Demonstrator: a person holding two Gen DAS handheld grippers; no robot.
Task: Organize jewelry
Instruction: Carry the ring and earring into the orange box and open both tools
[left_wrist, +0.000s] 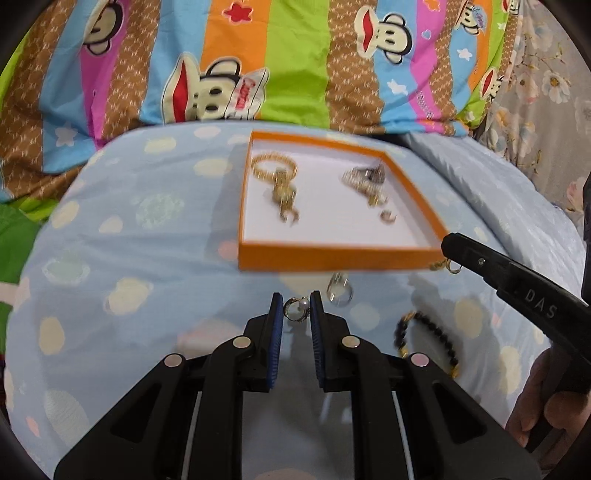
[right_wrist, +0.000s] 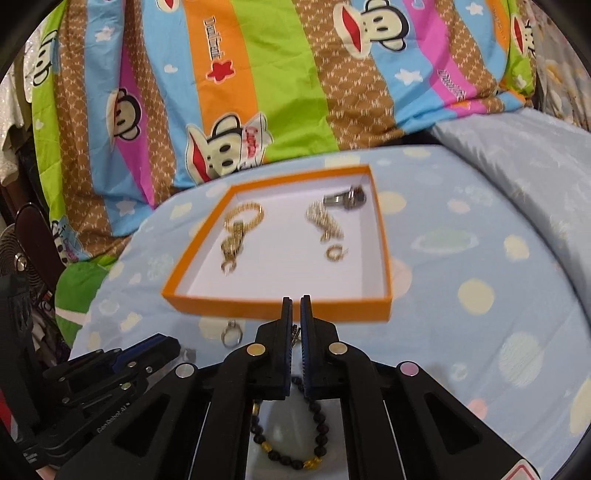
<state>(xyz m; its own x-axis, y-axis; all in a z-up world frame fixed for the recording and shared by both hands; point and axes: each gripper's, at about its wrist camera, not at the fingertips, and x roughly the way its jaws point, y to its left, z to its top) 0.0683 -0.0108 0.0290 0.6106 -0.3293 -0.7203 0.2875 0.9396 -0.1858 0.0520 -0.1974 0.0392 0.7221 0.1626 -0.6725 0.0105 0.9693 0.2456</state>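
Jewelry: two pieces gripped, tray part-filled

We hold a pearl ring (left_wrist: 298, 310) in the left gripper (left_wrist: 296, 308), jaws narrowly parted around it. Right gripper (right_wrist: 296, 314) jaws nearly shut on a small gold piece (left_wrist: 445, 265). We should lift both over the orange tray (right_wrist: 280, 308) rim before releasing. Tray contents: gold bracelets (right_wrist: 240, 229), rings. Silver ring (right_wrist: 231, 334) and black bead bracelet (right_wrist: 295, 439) lie on the bed.

A shallow orange cardboard tray with a white floor (right_wrist: 280, 304) lies flat, holding gold chain bracelets (right_wrist: 242, 225), a small gold ring (right_wrist: 334, 253) and a silver dark-stoned ring (right_wrist: 345, 199). Outside it lie a silver ring (right_wrist: 232, 336), a pearl ring (left_wrist: 295, 309) and a black-bead bracelet (right_wrist: 291, 424).
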